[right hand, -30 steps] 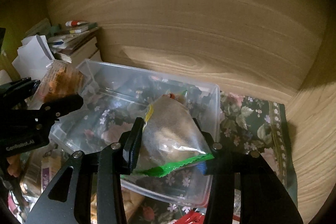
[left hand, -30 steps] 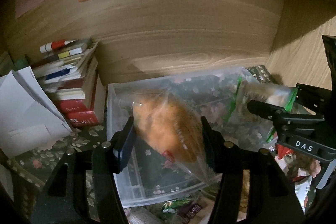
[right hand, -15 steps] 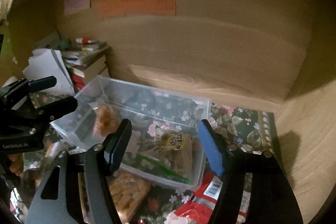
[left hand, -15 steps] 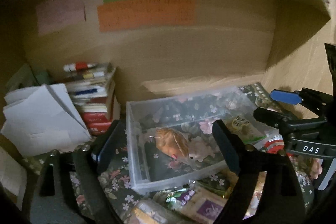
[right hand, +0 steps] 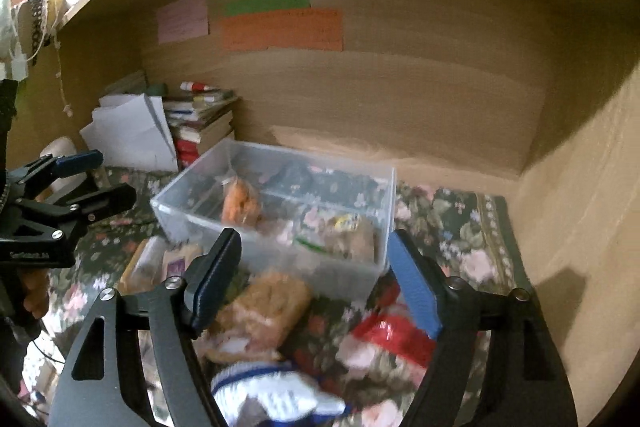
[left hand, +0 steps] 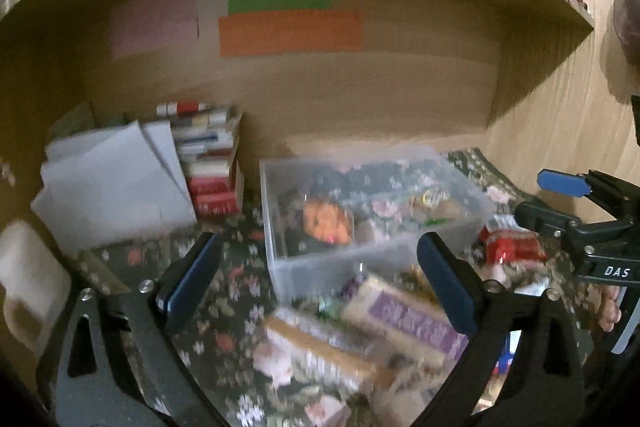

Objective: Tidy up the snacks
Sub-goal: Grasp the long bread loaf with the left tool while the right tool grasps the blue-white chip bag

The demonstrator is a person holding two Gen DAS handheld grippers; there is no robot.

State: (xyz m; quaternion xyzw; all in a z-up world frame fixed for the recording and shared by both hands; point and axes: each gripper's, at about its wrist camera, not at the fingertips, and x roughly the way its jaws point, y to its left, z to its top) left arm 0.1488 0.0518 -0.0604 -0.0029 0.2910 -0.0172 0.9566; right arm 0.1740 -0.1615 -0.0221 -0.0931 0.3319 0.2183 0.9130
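Sitting on the flowered cloth (right hand: 472, 227), the clear plastic bin (right hand: 276, 211) holds an orange snack bag (right hand: 240, 203) at its left and a green-sealed snack bag (right hand: 340, 235) at its right. Loose packets lie just in front of it: a tan cracker pack (right hand: 264, 307), a red wrapper (right hand: 384, 335) and a purple-labelled pack (left hand: 408, 319). Both grippers hang near the bin's front, each spread wide and holding nothing: the left gripper (left hand: 320, 279) over the purple-labelled pack, the right gripper (right hand: 312, 279) over the tan and red ones. Stacked books (right hand: 200, 123) and white papers (right hand: 128, 135) stand left of the bin, and coloured paper notes (right hand: 280, 27) are stuck on the wooden back wall.
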